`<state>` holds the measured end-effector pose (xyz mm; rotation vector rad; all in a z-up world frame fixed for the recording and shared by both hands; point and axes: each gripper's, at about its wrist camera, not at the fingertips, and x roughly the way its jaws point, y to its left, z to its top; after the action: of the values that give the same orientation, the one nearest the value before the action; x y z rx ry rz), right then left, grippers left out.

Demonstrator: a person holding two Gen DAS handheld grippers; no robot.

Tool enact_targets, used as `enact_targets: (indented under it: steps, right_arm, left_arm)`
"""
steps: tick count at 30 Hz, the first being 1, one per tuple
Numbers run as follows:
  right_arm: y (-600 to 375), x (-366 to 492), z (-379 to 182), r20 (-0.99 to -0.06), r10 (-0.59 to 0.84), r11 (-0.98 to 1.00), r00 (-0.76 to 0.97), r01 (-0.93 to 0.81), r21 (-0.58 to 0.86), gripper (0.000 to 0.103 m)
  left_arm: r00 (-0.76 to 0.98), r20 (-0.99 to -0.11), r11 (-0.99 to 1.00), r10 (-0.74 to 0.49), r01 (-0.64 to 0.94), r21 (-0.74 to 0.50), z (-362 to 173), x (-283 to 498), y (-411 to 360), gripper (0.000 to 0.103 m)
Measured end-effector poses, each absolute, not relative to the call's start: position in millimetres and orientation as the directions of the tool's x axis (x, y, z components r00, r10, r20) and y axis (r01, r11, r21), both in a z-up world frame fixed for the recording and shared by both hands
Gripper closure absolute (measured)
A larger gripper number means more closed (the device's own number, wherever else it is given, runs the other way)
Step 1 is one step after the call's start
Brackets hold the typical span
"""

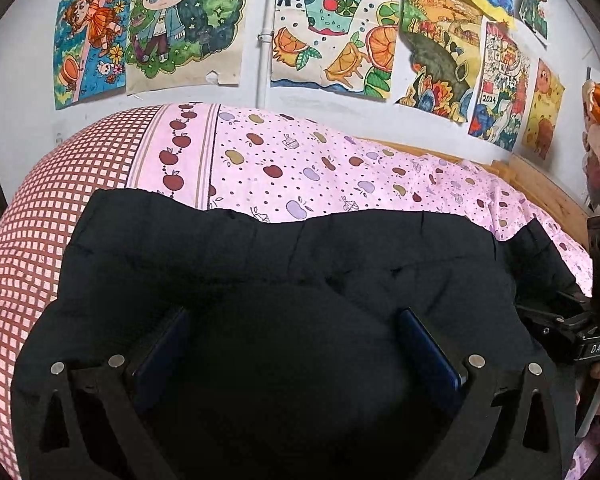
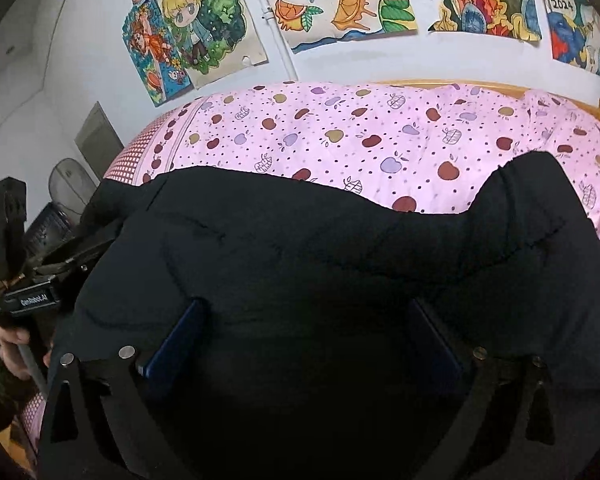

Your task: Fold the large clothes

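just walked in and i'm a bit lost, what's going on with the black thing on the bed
A person is folding a large black padded garment on a bed with a pink apple-print cover, working a handheld gripper in each hand. The left gripper and the right gripper both stand with jaws wide open over the dark fabric, side by side. Neither visibly pinches the cloth. The garment lies bunched across the near side of the bed, below a wall of children's drawings.

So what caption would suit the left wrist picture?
Left gripper, jaws wide, over a black padded garment on a pink apple-print bedspread.
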<state>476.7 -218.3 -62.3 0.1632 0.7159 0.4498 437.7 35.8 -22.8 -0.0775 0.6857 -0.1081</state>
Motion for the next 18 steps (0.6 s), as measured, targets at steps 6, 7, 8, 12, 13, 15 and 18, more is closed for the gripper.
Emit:
enact_targets:
  steps: [6, 7, 8, 12, 13, 15, 18]
  right_arm:
    - [-217.5, 481.1, -71.3, -0.576, 0.47, 0.882, 0.668, -0.349, 0.315, 0.002]
    - [-219.0, 481.2, -70.8, -0.573, 0.472, 0.881, 0.67, -0.349, 0.318, 0.002]
    - [-219.1, 481.7, -71.6, -0.57, 0.475, 0.88, 0.671, -0.35, 0.321, 0.001]
    - [-218.2, 483.5, -70.3, -0.564, 0.479, 0.878, 0.672, -0.352, 0.326, 0.001]
    - [-217.1, 483.7, -70.3, -0.563, 0.479, 0.878, 0.674, -0.352, 0.325, 0.001]
    - [-219.3, 482.2, -70.4, -0.56, 0.479, 0.877, 0.676, -0.352, 0.326, 0.001]
    - [-219.5, 481.8, -70.2, -0.555, 0.481, 0.876, 0.679, -0.353, 0.327, 0.001]
  left_arm:
    - [0.774, -0.618, 0.989, -0.14, 0.083, -0.12, -28.9, 444.2, 35.9, 0.0]
    - [0.776, -0.615, 0.989, -0.141, 0.084, -0.122, -29.6, 444.2, 36.0, 0.0]
    - [0.777, -0.613, 0.989, -0.142, 0.084, -0.123, -30.0, 444.0, 36.2, 0.0]
    - [0.779, -0.61, 0.989, -0.143, 0.085, -0.124, -31.0, 443.6, 36.2, 0.0]
    - [0.78, -0.609, 0.989, -0.143, 0.085, -0.124, -31.4, 443.3, 36.2, 0.0]
    - [0.781, -0.608, 0.989, -0.142, 0.085, -0.123, -31.8, 443.2, 35.8, 0.0]
    - [0.785, -0.603, 0.989, -0.142, 0.086, -0.121, -32.6, 441.5, 35.6, 0.0]
